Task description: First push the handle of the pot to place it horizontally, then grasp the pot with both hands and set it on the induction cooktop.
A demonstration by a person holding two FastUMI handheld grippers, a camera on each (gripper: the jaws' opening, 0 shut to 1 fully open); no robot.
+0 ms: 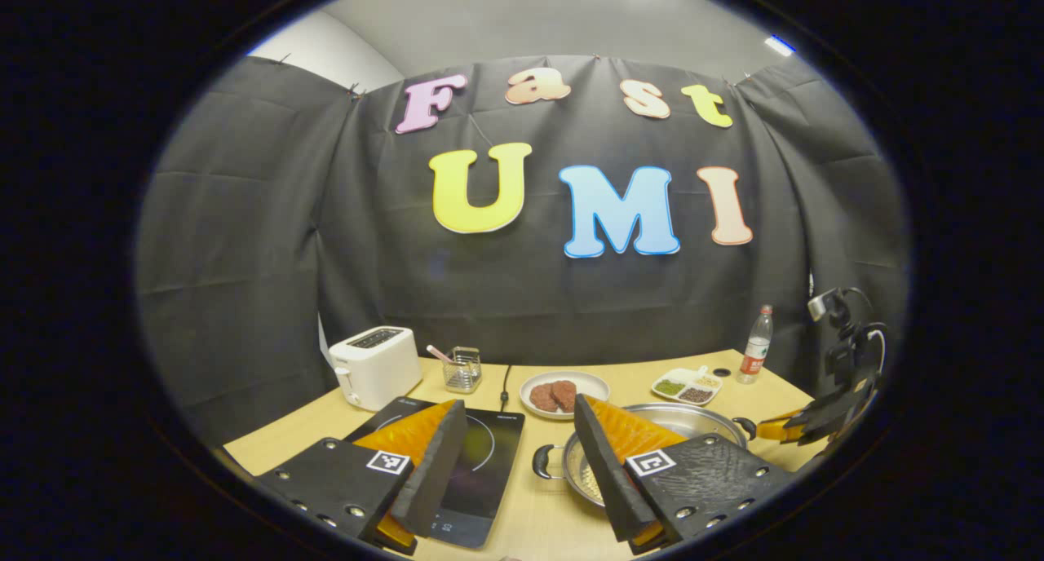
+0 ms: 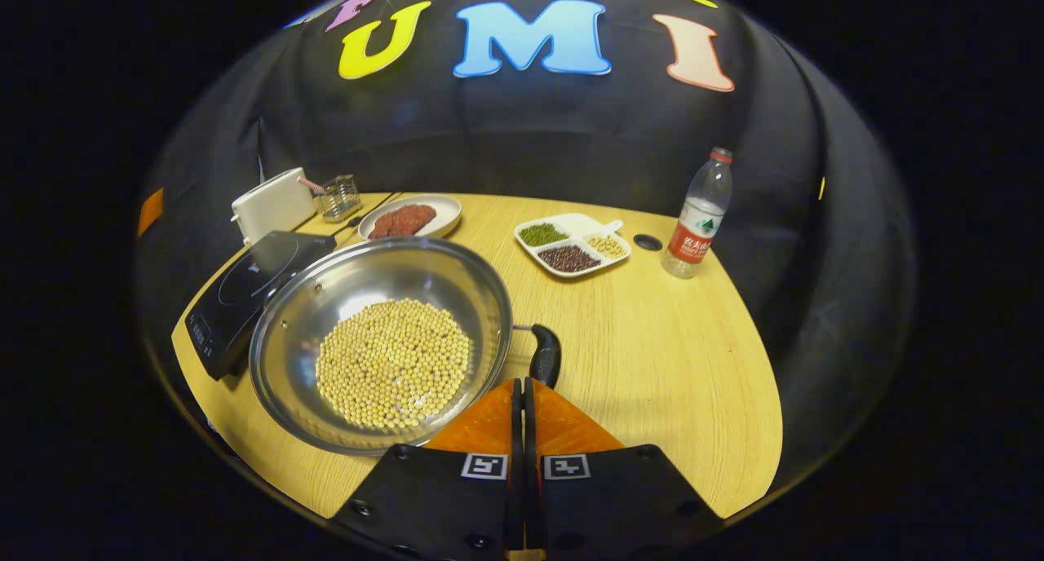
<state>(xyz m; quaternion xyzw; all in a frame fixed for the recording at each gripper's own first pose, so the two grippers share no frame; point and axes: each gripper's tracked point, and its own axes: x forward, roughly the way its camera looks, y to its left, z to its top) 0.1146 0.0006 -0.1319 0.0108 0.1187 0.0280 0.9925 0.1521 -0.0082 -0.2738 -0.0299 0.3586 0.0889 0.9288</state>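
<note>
I have the right gripper [image 2: 522, 391] with fingers pressed together on nothing, tips just behind the pot's near handle [image 2: 545, 355]. The left gripper [image 1: 518, 455] hangs wide open above the cooktop [image 2: 245, 292] and the pot [image 2: 379, 341]. The pot sits on the wooden table [image 2: 652, 357] near its front edge, just beside the cooktop on the left edge. It is a wide, shallow bowl of shiny steel, loaded with small round beans [image 2: 393, 364], so I judge it heavy, slippery and ready to spill if tilted. I would grip the two dark looped handles, which look less slick.
</note>
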